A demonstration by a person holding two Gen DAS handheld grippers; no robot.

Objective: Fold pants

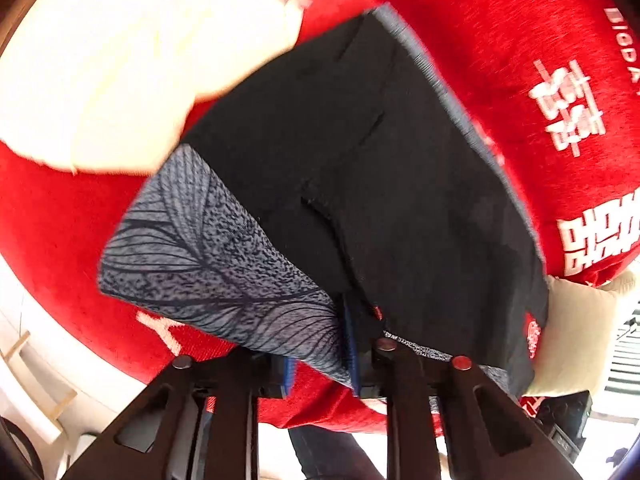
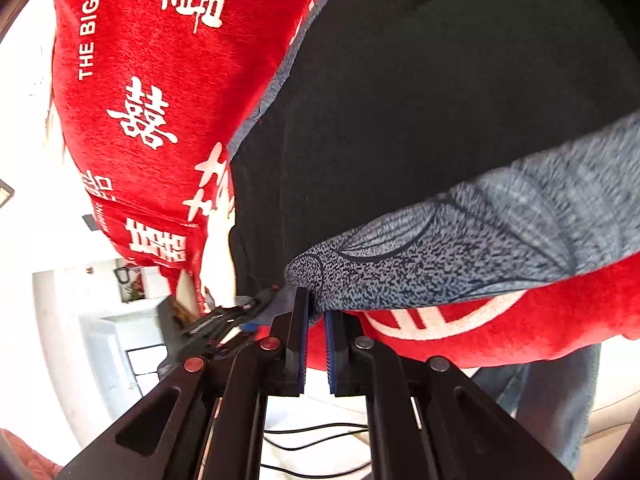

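Left wrist view: pants, black with a grey leaf-print panel and a small red logo patch near one corner, too blurred to read, lying on a red blanket beside a cream pillow. My left gripper is pressed together on the near edge of the pants, cloth pinched between its blue pads. Right wrist view: same pants, grey panel draped toward my right gripper; its jaws stand nearly together, and a tuck of the grey hem appears caught at their tips, though the blur leaves me unsure how firmly. The other gripper shows small at the left, also at the pants' edge. Progress, as I judge it: both near corners are taken up; the garment already looks doubled, black layer over grey, but the fold is not laid down or smoothed, so carrying the edge across and releasing remain. Writing: white lettering on the blanket reads "THE BIGDAY", with repeated white double-happiness characters; smaller print by the blanket's hem is illegible. Cables lie on the pale floor below.
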